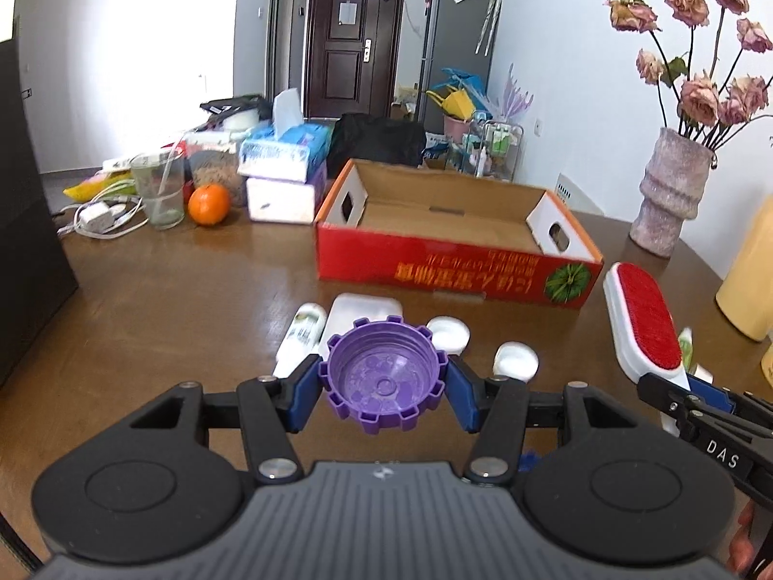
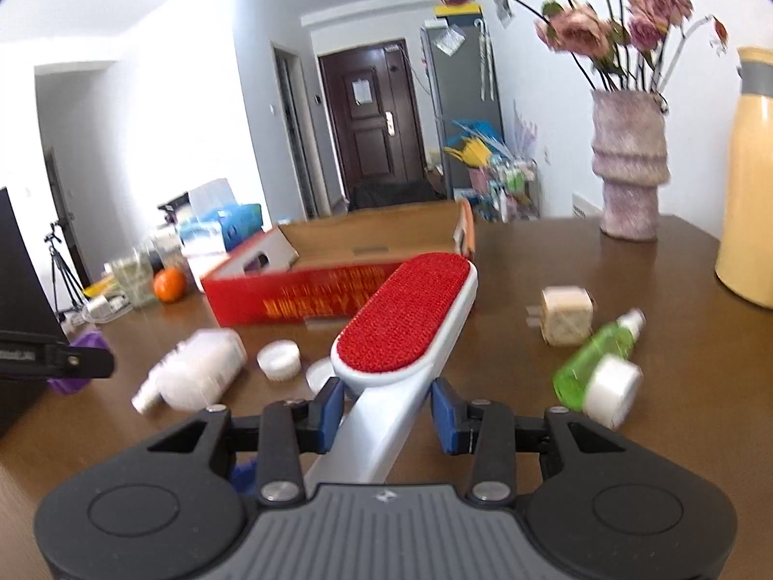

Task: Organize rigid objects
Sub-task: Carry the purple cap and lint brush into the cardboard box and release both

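My left gripper [image 1: 385,384] is shut on a purple ridged cap [image 1: 385,377], held hollow side up above the table. My right gripper [image 2: 389,408] is shut on the white handle of a red lint brush [image 2: 406,321], whose red pad points toward the open red cardboard box [image 2: 314,297]. In the left wrist view the lint brush [image 1: 645,319] rises at the right, with the right gripper [image 1: 676,398] on its handle, and the box [image 1: 454,261] stands straight ahead with nothing visible inside. White bottles [image 1: 302,333] and white lids [image 1: 449,333] lie on the table below the cap.
A green spray bottle [image 2: 596,348], a beige plug cube [image 2: 565,314] and a white jar [image 2: 611,389] lie at the right. A vase of dried roses [image 2: 628,164] and a yellow jug [image 2: 746,179] stand behind. An orange [image 1: 208,204], a glass, tissue packs and cables crowd the far left.
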Available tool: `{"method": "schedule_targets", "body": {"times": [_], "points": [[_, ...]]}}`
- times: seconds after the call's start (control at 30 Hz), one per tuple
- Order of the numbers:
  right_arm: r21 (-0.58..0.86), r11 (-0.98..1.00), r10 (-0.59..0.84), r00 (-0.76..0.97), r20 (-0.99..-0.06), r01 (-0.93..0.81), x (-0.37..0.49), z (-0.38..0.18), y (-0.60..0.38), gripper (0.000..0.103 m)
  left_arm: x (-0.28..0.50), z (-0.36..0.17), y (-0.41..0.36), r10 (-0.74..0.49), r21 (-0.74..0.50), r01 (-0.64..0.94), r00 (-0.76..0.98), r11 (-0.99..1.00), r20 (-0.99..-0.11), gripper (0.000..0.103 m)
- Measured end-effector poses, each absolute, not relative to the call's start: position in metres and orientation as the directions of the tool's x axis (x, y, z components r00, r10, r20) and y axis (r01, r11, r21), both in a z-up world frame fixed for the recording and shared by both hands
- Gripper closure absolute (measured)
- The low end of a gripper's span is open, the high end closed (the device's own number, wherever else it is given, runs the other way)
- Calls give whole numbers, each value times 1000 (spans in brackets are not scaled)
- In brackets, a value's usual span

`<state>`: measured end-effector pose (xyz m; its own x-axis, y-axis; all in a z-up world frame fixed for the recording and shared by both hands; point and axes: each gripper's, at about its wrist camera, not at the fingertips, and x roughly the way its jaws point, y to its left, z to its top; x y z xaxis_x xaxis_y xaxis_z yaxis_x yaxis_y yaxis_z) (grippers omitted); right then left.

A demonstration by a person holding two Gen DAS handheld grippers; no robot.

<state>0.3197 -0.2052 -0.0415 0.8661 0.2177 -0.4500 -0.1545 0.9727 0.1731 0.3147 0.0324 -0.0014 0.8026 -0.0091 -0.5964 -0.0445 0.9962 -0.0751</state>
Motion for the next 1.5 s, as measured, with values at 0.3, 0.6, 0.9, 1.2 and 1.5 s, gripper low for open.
{"method": "schedule_targets", "body": {"times": [0.3, 0.6, 0.9, 1.2, 1.5], "points": [[207, 962, 248, 891, -381, -180, 364, -19, -199, 65, 364, 16, 22, -14, -112, -60, 825, 992, -565, 47], [249, 951, 262, 901, -346, -181, 416, -10, -192, 65, 419, 24, 18, 10, -140, -100, 845, 985, -535, 47], [279, 941, 284, 892, -352, -190, 468, -11, -180, 65, 477, 12, 20, 19, -154, -127, 828, 980, -561, 47], [297, 939, 281, 882, -379, -172, 530, -16, -174, 65, 534, -3, 24, 45, -138, -157, 801, 978, -598, 47], [292, 944, 276, 852, -446, -153, 582, -31, -168, 65, 583, -20, 23, 60, -101, -159, 773, 982, -631, 47]]}}
